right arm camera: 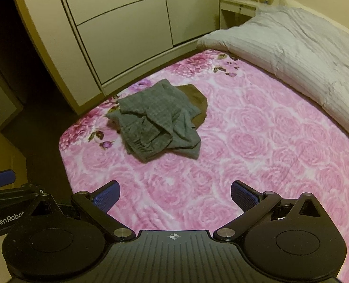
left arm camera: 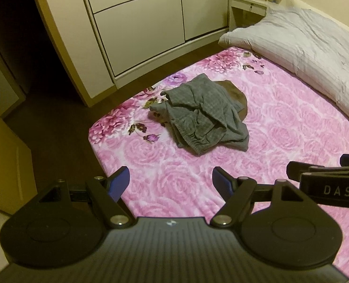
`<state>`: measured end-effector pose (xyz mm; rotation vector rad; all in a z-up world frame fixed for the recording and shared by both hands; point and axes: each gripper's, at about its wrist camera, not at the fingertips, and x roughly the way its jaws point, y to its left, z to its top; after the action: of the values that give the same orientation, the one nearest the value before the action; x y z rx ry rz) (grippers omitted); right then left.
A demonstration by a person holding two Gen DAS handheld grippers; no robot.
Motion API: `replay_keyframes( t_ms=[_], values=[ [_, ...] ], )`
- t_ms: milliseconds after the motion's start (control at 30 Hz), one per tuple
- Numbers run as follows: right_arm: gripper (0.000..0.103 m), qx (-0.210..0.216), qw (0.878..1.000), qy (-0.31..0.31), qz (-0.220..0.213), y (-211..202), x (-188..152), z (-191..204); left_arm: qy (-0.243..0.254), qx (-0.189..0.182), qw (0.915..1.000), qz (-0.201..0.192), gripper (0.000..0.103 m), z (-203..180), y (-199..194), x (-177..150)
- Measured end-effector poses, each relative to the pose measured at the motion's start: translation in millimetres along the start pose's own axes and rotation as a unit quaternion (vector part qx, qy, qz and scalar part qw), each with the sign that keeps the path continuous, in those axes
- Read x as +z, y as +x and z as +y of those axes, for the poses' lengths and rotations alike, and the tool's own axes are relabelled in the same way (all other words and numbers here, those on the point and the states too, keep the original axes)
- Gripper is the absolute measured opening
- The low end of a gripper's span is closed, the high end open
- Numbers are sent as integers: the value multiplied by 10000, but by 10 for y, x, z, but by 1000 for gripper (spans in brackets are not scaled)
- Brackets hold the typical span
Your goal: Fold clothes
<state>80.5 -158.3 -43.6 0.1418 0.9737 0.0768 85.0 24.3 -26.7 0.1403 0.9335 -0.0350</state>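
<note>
A crumpled grey checked garment (left arm camera: 202, 115) lies on the pink floral bed cover (left arm camera: 280, 141), partly over a brown garment (left arm camera: 236, 96). Both also show in the right wrist view: the grey garment (right arm camera: 158, 122) and the brown garment (right arm camera: 196, 101). My left gripper (left arm camera: 170, 180) is open and empty, held above the near part of the bed, well short of the clothes. My right gripper (right arm camera: 175, 194) is open and empty too, beside the left one. Part of the right gripper's body (left arm camera: 327, 181) shows at the right edge of the left wrist view.
A pale grey striped duvet (left arm camera: 315, 47) lies along the bed's right side. A cream wardrobe (left arm camera: 150, 23) stands beyond the bed across a strip of dark floor (left arm camera: 56, 129). A small shelf unit (left arm camera: 252, 2) stands at the back.
</note>
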Motion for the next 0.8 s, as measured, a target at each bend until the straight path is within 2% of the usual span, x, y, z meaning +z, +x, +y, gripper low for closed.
replay_keyframes(
  t_ms=[800],
  values=[
    [102, -187, 9938, 1027, 374, 1216, 568, -34, 592, -115, 9966, 558, 74, 280, 1414, 869]
  ],
)
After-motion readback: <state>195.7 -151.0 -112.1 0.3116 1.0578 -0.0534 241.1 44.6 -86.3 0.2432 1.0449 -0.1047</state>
